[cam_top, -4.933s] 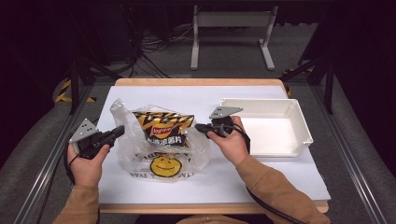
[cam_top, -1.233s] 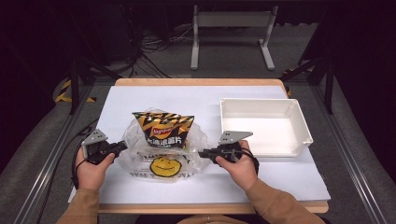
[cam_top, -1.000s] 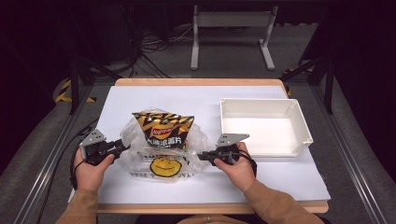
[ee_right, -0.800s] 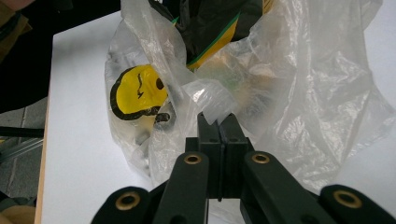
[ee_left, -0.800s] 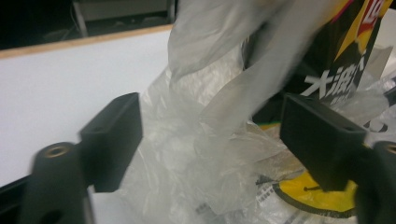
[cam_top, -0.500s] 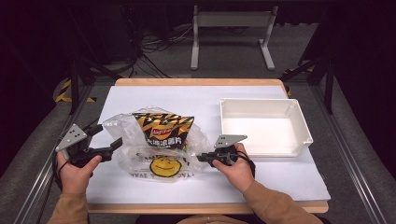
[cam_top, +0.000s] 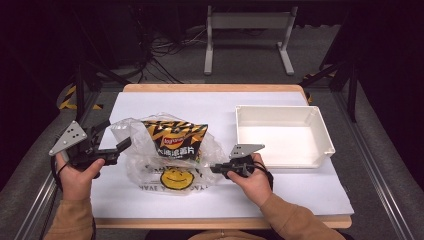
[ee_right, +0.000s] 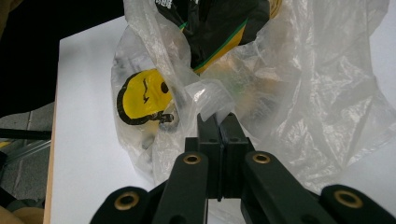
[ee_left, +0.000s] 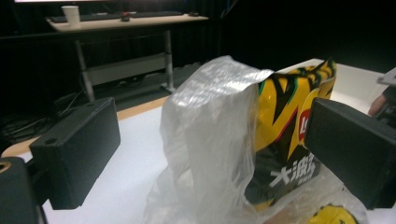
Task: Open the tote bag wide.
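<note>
**A:** So where's each cam sitting? The high view looks forward and down from above the person's side of the white-covered wooden bench (cam_top: 150,107), far enough back to catch the whole top.

**B:** The other two ride on the tongs. The left gripper view sits low, nearly level, right up against the crinkly clear plastic bag with the yellow smiley print (ee_left: 210,140). The right gripper view tilts down at that bag (ee_right: 303,93), super close.

**A:** So all three share the bag (cam_top: 170,165)?

**B:** Yep, plus white bench top.
</note>
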{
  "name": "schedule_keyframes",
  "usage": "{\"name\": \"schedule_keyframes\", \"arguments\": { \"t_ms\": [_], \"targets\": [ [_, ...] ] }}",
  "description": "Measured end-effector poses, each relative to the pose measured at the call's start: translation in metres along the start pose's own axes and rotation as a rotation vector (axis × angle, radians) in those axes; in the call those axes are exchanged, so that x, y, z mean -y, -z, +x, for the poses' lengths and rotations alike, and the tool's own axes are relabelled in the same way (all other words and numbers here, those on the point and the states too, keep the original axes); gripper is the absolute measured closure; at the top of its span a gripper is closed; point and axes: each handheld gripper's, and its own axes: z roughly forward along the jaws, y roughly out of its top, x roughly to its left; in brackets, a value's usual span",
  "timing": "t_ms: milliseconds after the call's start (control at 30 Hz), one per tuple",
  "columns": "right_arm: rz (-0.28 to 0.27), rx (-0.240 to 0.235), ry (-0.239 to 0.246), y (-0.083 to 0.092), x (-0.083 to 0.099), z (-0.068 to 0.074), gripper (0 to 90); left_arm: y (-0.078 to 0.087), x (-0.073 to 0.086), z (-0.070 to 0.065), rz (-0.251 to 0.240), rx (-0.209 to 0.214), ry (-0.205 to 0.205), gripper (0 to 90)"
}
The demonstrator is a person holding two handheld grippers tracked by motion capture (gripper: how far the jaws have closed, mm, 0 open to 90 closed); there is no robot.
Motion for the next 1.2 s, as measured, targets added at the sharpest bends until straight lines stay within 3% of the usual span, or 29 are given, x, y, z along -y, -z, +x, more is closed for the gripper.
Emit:
{"name": "schedule_keyframes", "arguments": {
  "t_ms": [133,267,367,433,567,700,833,967,1200],
  "targets": [
    [0.003,-0.004,0.000,-0.001,0.000,0.000,90.0,-0.005,-0.010,0.002,-0.017,0.067,-0.015,13.6],
    [0.003,-0.006,0.000,0.000,0.000,0.000,90.0,-0.005,-0.012,0.001,-0.009,0.123,-0.038,46.0],
    [0.001,-0.004,0.001,0.000,0.000,-0.001,90.0,-0.001,-0.007,-0.001,0.033,0.134,-0.038,76.0],
    [-0.001,-0.005,0.000,0.000,0.000,0.000,90.0,0.000,-0.002,-0.001,0.071,0.128,-0.031,87.2],
    [-0.003,-0.004,0.004,0.001,-0.001,0.000,90.0,-0.003,0.010,-0.001,0.150,0.112,-0.024,89.8],
    [-0.003,-0.002,0.004,0.000,-0.001,0.000,90.0,-0.012,0.029,-0.003,0.235,0.128,-0.008,89.9],
    [-0.001,-0.001,0.000,0.000,-0.001,-0.001,90.0,-0.018,0.044,-0.004,0.281,0.146,0.016,89.8],
    [0.012,0.001,-0.008,-0.002,0.002,-0.003,89.9,-0.034,0.076,-0.006,0.400,0.179,0.071,89.8],
    [0.042,0.014,-0.009,-0.008,0.005,-0.005,89.1,-0.048,0.097,-0.001,0.497,0.137,0.108,89.7]
  ]
}}
